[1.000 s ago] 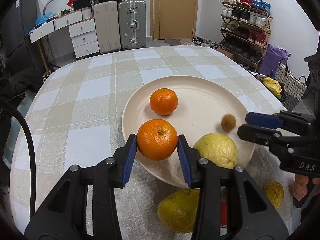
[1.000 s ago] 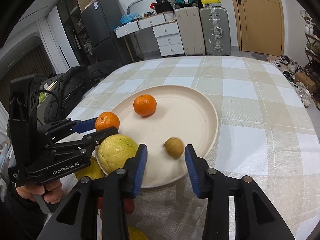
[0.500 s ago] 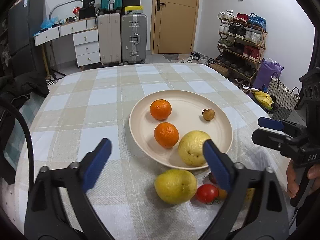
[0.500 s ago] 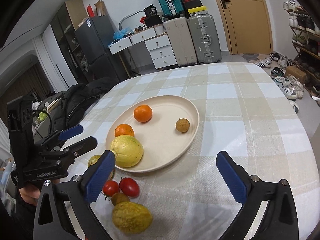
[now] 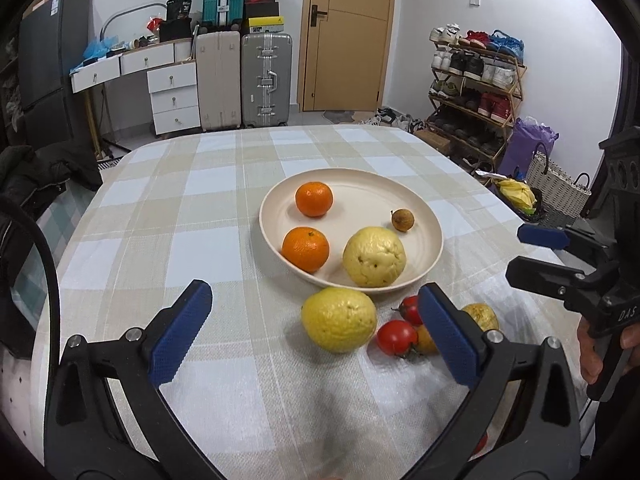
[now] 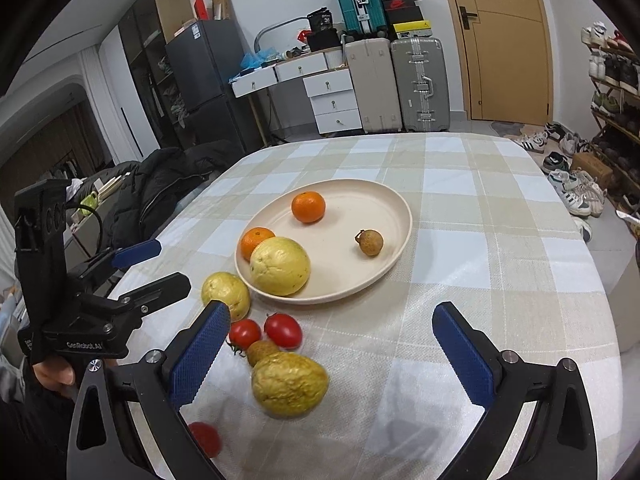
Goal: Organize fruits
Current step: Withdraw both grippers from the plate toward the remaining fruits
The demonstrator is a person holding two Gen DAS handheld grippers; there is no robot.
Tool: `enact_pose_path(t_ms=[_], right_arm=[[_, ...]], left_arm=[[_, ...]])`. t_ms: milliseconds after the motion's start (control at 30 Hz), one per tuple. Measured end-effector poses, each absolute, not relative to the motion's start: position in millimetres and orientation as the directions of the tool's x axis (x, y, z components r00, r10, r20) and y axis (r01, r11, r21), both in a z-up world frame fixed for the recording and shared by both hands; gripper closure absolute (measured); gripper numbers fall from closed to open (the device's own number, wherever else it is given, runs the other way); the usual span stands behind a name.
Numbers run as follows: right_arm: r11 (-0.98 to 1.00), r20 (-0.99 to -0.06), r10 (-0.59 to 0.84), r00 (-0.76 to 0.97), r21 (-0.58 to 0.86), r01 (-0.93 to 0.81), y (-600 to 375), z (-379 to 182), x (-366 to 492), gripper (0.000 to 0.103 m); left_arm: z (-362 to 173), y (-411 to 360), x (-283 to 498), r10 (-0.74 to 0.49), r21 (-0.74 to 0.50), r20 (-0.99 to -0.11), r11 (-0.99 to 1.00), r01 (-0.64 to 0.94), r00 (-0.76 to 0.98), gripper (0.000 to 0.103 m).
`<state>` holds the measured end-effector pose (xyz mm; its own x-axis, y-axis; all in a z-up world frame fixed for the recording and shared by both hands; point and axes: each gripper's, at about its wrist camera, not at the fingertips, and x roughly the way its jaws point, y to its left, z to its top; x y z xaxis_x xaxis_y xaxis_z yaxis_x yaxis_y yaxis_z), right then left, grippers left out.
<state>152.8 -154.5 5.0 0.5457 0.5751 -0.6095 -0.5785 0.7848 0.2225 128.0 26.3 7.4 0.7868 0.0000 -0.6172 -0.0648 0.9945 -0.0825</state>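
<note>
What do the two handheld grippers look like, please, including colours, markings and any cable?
Both the left gripper and the right gripper have black plastic frames, silver bolts and ribbed blue pads on two jaws. The left body reads "GenRobot.AI"; the right shows "DAS". A black cable loops beside the left one.

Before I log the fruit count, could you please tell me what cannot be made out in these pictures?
- Small red fruit, right wrist view: blurred, half behind the right hand-held gripper's blue finger.
- Dull yellow fruit, left wrist view: mostly behind the left hand-held gripper's finger.
- Near orange mandarin, right wrist view: partly behind the pale yellow round fruit.
</note>
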Motion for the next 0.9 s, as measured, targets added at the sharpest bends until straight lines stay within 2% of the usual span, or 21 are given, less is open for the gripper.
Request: enact_pose_path(t_ms=[900], right_arm=[[0.779, -0.714, 0.512, 0.477, 0.151, -0.609, -135, -28, 142, 0.0]], left_arm=[[1, 19, 111, 0.003, -0.071, -0.654, 0.995, -0.065, 0.757, 0.0]])
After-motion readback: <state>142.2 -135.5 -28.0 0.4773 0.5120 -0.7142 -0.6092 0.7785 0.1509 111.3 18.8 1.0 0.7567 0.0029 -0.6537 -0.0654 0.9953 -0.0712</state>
